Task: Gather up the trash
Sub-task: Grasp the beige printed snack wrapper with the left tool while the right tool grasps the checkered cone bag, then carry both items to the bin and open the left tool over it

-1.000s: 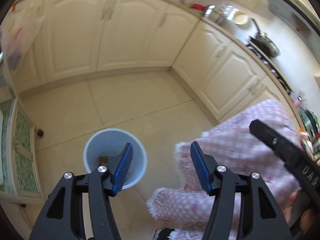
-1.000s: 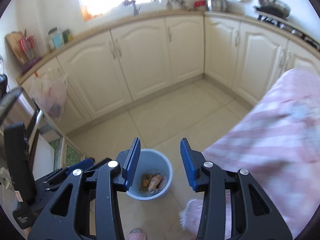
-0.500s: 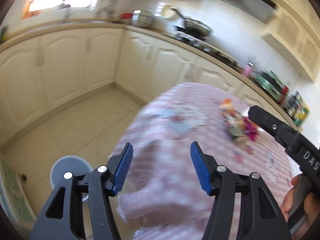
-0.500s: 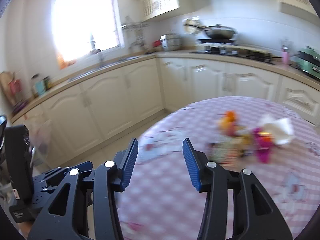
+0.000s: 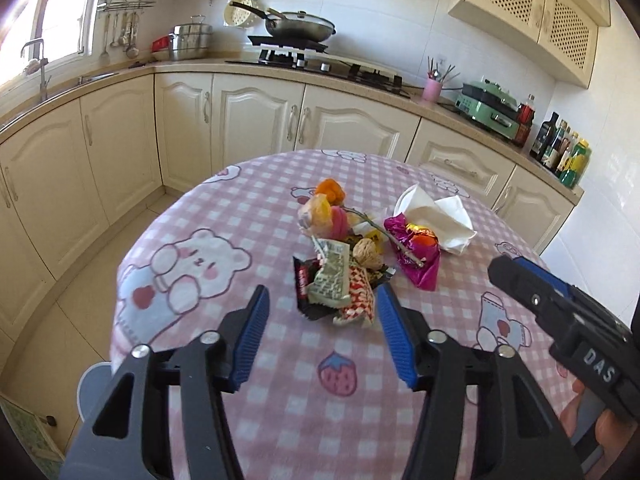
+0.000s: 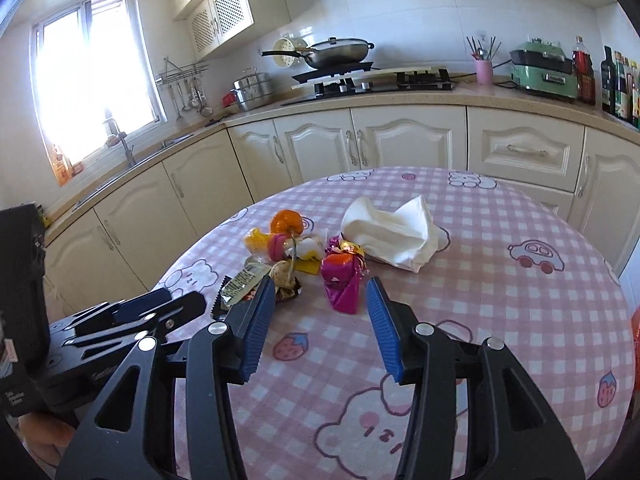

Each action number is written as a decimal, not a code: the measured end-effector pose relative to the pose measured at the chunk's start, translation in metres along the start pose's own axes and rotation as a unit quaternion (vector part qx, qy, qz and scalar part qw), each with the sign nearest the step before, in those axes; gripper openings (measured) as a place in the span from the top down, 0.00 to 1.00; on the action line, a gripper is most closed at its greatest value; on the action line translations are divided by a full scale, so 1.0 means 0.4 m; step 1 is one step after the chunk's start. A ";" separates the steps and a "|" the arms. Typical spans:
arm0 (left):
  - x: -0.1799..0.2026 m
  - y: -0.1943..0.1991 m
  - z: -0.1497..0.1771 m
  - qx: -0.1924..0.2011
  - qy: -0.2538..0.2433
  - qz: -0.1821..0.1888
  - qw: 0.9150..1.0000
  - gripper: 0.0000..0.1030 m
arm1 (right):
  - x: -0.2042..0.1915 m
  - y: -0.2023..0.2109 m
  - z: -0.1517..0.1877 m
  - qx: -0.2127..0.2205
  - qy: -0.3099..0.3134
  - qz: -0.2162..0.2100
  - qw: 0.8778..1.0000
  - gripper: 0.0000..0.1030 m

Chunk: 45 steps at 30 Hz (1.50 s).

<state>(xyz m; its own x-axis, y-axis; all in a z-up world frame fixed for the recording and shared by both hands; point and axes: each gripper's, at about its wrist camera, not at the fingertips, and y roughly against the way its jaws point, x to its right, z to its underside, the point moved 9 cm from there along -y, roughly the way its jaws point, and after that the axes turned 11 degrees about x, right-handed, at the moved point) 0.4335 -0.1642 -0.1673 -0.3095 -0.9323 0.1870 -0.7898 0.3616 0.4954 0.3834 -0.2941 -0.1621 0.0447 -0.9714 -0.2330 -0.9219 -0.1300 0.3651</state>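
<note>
A heap of trash lies mid-table on the pink checked cloth (image 5: 280, 360): crumpled snack wrappers (image 5: 338, 288), a magenta foil wrapper (image 5: 416, 250), orange peel (image 5: 330, 192), a walnut (image 5: 368, 254) and white tissue (image 5: 436, 216). My left gripper (image 5: 322, 312) is open and empty, just short of the wrappers. My right gripper (image 6: 321, 298) is open and empty, just short of the magenta wrapper (image 6: 340, 276). The tissue (image 6: 394, 236) lies behind it. A blue-grey bin rim (image 5: 90, 388) peeks out below the table's left edge.
Cream cabinets and a counter curve round behind the table, with a hob and wok (image 5: 300, 26), a green appliance (image 5: 488, 106) and bottles (image 5: 560, 152). The right gripper's body (image 5: 568, 328) shows at right in the left wrist view.
Both grippers swung up from the bin on the floor to face the table. The trash heap now sits just ahead of both open grippers.
</note>
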 end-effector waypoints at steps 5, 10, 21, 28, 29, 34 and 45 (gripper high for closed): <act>0.001 -0.069 -0.002 -0.018 -0.003 -0.006 1.000 0.59 | 0.018 -0.009 0.012 -0.009 -0.012 -0.002 1.000 0.56; 0.015 -0.121 0.009 -0.040 -0.014 -0.002 0.999 0.76 | 0.025 -0.020 0.020 -0.018 -0.021 -0.004 1.000 0.56; -0.013 -0.028 -0.009 0.008 0.026 0.032 0.999 0.79 | -0.057 -0.043 0.058 -0.061 -0.031 -0.041 0.997 0.56; -0.123 0.052 -0.006 0.027 0.048 0.000 0.998 0.79 | -0.148 -0.123 0.096 -0.110 -0.005 -0.037 0.993 0.56; -0.140 0.060 -0.002 0.027 0.051 -0.005 0.998 0.79 | -0.154 -0.141 0.099 -0.117 -0.004 -0.033 0.993 0.56; -0.206 0.089 0.023 0.021 0.063 -0.009 0.998 0.79 | -0.161 -0.183 0.130 -0.146 0.014 -0.017 0.989 0.76; -0.278 0.178 0.057 0.035 0.084 -0.009 0.996 0.79 | -0.185 -0.072 0.107 -0.102 0.029 -0.019 0.994 0.89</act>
<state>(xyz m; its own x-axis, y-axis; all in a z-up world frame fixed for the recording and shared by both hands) 0.3999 -0.0347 -0.1721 -0.2074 -0.9240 0.3214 -0.8313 0.3397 0.4401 0.3902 -0.2100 -0.1942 0.1050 -0.9741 -0.2005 -0.8217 -0.1985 0.5342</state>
